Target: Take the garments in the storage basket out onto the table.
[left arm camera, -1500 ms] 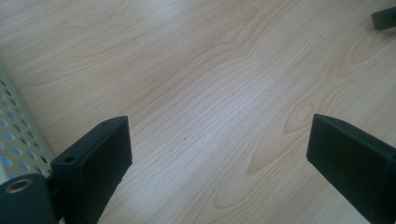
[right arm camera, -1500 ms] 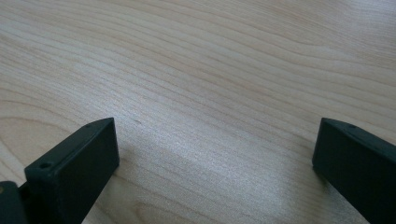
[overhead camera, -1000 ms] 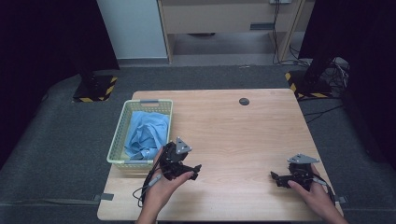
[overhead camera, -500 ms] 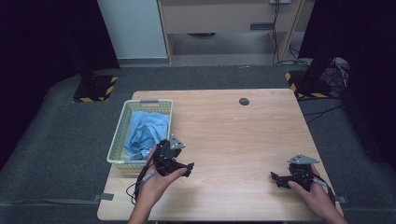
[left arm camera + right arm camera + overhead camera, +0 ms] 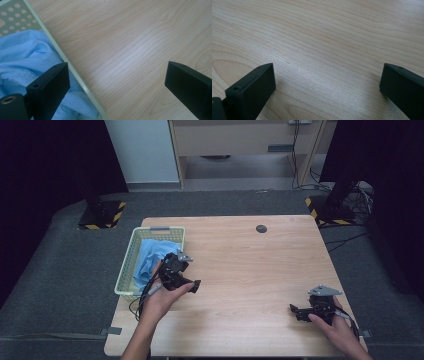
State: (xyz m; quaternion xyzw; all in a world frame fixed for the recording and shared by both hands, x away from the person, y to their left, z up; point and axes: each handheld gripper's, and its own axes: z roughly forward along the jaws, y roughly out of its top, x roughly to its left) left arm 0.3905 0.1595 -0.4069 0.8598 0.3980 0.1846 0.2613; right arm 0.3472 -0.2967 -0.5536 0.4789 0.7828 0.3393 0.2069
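Note:
A pale green plastic basket (image 5: 129, 265) stands at the table's left edge and holds a crumpled light blue cloth (image 5: 150, 257). My left gripper (image 5: 182, 274) hovers at the basket's right wall, open. In the left gripper view its jaws (image 5: 117, 72) stand wide apart. One jaw is over the blue cloth (image 5: 25, 55) just inside the basket rim (image 5: 50, 37), the other over bare wood. My right gripper (image 5: 300, 311) rests low near the table's front right corner, open. Its jaws (image 5: 327, 75) frame nothing but wood grain.
A small dark round disc (image 5: 261, 228) lies near the far edge of the wooden table (image 5: 250, 270). Yellow-and-black striped stand bases (image 5: 100, 217) sit on the grey floor beyond both far corners. A cabinet stands behind.
My left gripper has shifted left and a little farther away, up to the basket's right wall. The right gripper has stayed where it was.

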